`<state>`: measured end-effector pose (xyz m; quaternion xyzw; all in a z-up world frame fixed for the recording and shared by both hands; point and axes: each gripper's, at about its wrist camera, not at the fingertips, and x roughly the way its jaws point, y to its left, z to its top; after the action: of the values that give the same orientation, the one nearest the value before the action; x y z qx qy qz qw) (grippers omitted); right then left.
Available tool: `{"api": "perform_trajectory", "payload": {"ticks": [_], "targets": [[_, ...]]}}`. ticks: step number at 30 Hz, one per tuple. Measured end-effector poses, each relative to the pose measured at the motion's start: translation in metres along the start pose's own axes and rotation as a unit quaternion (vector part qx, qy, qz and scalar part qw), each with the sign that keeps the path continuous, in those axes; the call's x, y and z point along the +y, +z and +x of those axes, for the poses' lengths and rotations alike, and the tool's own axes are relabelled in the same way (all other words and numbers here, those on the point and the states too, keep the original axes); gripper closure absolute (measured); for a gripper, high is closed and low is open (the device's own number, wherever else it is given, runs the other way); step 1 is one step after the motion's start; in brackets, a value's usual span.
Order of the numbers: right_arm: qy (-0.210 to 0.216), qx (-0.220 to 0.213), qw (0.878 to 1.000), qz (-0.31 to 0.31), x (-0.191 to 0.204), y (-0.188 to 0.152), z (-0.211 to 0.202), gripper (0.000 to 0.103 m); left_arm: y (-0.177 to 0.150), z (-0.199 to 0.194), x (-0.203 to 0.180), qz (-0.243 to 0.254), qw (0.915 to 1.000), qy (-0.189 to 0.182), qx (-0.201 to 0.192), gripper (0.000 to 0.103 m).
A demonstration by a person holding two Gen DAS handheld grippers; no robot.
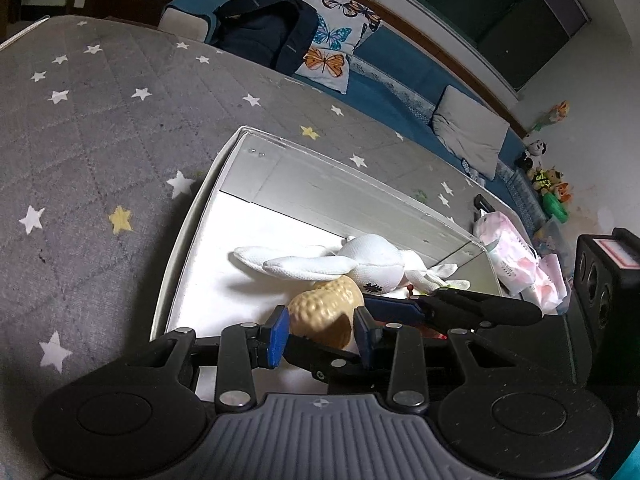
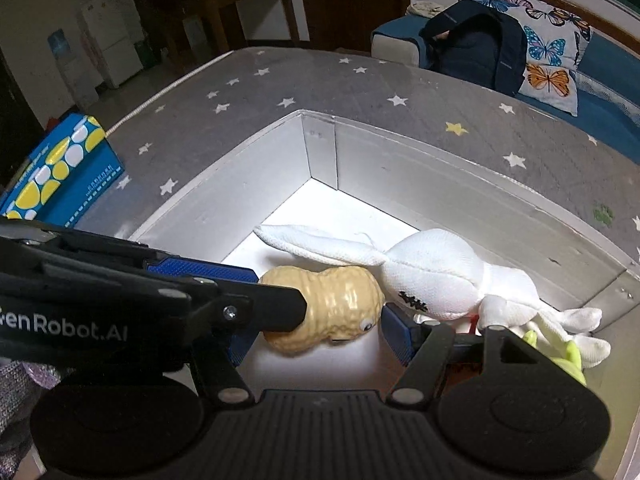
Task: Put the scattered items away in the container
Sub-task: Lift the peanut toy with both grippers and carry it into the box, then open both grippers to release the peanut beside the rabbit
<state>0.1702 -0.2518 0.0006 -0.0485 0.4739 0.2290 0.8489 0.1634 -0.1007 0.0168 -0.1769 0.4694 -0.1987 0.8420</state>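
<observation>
A white box (image 1: 188, 236) (image 2: 360, 148) sits on the grey star-patterned mat. Inside lie a white plush rabbit (image 1: 360, 260) (image 2: 436, 272) and a tan peanut toy (image 1: 328, 312) (image 2: 332, 308). My left gripper (image 1: 320, 334) is over the box with its blue pads (image 1: 279, 334) on either side of the peanut; I cannot tell if they press it. My right gripper (image 2: 320, 332) also straddles the peanut, jaws apart. The left gripper's arm (image 2: 152, 292) crosses the right wrist view and its tip touches the peanut. A yellow-green item (image 2: 568, 356) lies by the rabbit's legs.
A blue and yellow box (image 2: 60, 172) stands on the mat at left. A pink-and-white soft pack (image 1: 508, 252) lies beyond the box's right end, next to a black speaker (image 1: 604, 276). A blue sofa with a butterfly pillow (image 1: 332, 28) and dark backpack (image 1: 264, 28) is behind.
</observation>
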Motion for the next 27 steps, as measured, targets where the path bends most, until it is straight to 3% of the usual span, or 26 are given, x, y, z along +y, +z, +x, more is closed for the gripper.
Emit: {"api": "perform_trajectory", "payload": {"ticks": [16, 27], "targets": [[0.010, -0.031, 0.999, 0.012, -0.001, -0.008, -0.019, 0.034, -0.003, -0.020, 0.000, -0.007, 0.9995, -0.015, -0.026, 0.065], [0.018, -0.100, 0.995, 0.003, 0.009, -0.033, -0.077, 0.033, -0.027, -0.063, -0.004, -0.010, 0.9973, -0.031, -0.066, 0.065]]}}
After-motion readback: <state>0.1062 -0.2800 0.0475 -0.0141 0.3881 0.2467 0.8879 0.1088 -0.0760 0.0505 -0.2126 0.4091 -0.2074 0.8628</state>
